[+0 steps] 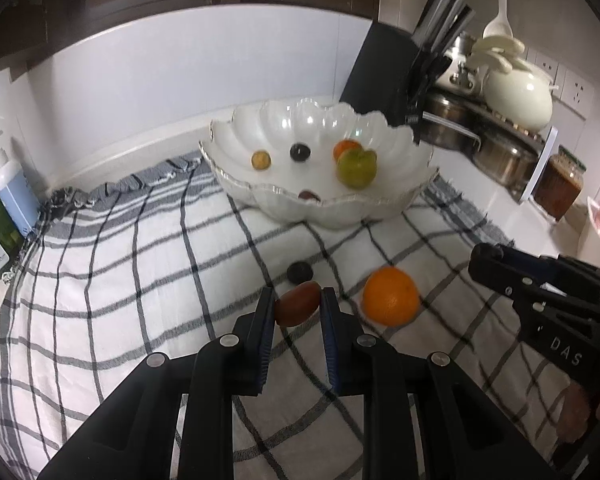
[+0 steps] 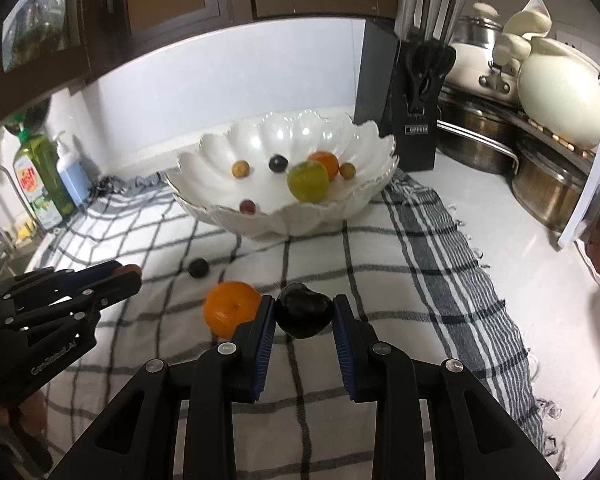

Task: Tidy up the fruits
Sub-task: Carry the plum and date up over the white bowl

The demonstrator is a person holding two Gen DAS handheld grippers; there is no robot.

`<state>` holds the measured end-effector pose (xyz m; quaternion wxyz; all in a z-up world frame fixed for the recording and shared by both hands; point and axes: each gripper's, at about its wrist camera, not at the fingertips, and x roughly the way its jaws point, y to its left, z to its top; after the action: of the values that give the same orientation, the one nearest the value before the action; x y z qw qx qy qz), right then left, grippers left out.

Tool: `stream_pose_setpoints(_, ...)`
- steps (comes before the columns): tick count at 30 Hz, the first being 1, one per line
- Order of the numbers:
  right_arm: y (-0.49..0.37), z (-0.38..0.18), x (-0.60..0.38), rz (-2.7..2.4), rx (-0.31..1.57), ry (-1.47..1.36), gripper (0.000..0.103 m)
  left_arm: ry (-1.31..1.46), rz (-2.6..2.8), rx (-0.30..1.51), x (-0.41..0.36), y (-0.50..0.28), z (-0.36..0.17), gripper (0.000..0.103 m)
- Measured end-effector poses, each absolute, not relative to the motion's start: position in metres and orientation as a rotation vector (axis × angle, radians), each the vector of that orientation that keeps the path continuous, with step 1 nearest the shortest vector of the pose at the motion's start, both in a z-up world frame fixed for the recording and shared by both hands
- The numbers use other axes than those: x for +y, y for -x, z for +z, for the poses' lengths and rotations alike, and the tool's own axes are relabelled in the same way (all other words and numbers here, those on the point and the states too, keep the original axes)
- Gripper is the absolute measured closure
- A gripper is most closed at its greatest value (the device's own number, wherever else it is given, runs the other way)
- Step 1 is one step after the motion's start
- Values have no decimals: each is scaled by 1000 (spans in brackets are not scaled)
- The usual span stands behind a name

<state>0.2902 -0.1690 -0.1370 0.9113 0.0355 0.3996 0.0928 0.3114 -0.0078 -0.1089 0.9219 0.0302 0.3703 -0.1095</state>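
Before you: a glossy white bowl (image 1: 324, 204), a matt woven checked cloth (image 1: 140, 264), shiny steel pots (image 2: 480, 140).

A white scalloped bowl (image 2: 284, 220) sits on a white cloth (image 2: 380, 256) checked in black, beside an orange (image 2: 230, 312).

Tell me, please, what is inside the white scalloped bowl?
The white scalloped bowl holds a green apple, an orange, and four small round fruits; its near wall hides whatever lies lower.

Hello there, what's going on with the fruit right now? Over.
Left tool shut on red plum. Right tool shut on dark plum. Orange, small dark fruit loose on cloth. Bowl unobstructed.
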Motion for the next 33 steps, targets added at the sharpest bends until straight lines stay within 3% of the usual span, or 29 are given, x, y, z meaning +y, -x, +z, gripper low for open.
stream_pose_setpoints(33, -313, -69, -169, 178, 591, -64, 73, -110, -202, 522, -10, -321, -35, 80)
